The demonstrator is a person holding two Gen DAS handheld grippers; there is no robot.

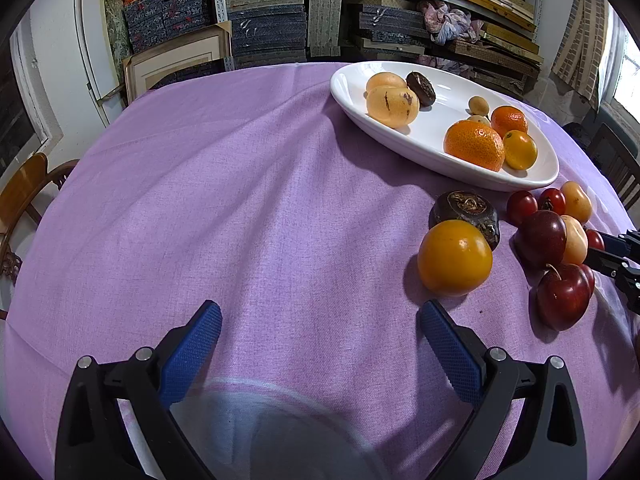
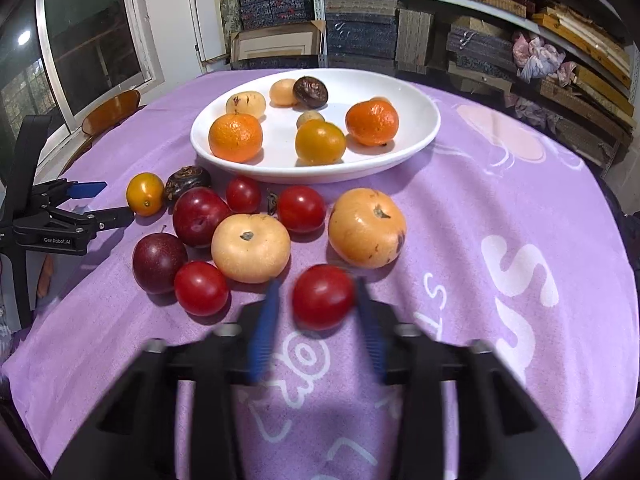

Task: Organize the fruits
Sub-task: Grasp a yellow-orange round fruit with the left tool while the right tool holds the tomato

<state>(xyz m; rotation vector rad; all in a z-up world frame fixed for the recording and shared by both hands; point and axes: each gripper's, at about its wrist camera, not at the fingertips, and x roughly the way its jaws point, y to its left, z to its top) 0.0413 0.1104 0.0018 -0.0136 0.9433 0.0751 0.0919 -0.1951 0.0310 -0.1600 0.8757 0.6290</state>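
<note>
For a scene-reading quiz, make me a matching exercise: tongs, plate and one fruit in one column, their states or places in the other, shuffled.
Column one:
1. left tongs
2. right tongs
3. white plate
4. dark plum

Column two:
A. holds two mandarins among other fruit
B. wide open over the bare purple cloth, nothing between them
C. lies on the cloth, outside the plate
D. a red tomato sits between them

Pairs: 1-B, 2-D, 3-A, 4-C
</note>
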